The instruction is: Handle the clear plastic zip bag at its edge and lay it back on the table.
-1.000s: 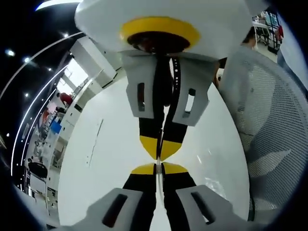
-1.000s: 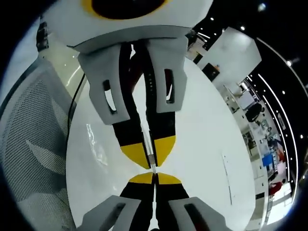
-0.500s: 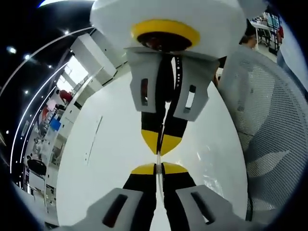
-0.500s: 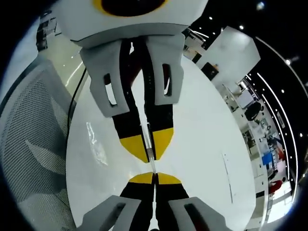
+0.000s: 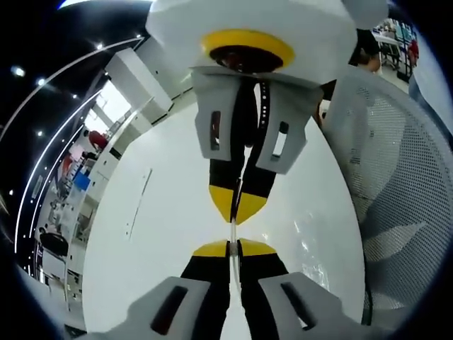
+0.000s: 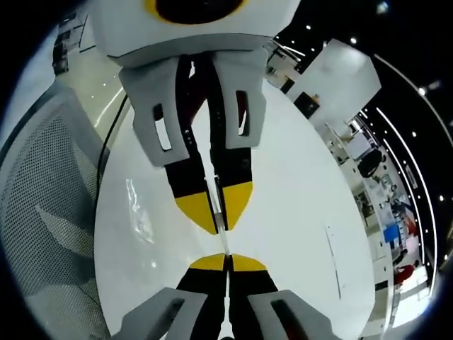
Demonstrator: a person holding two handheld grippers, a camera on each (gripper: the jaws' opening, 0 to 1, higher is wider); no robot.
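Observation:
The clear plastic zip bag hangs edge-on above the white table, showing as a thin clear strip between two facing grippers. In the left gripper view, my left gripper rises from the bottom, shut on the bag's edge. My right gripper reaches down from above, also shut on it. In the right gripper view the bag is the same thin strip. There my right gripper pinches it from below, and my left gripper from above. Most of the bag's sheet cannot be made out.
A grey mesh chair stands beside the table; in the right gripper view the chair is at the left. A black cable runs along the table's rim. A person stands far behind. Desks and shelves line the room.
The two grippers have drawn slightly apart, so a longer strip of bag edge shows between their tips. Both stay shut on it.

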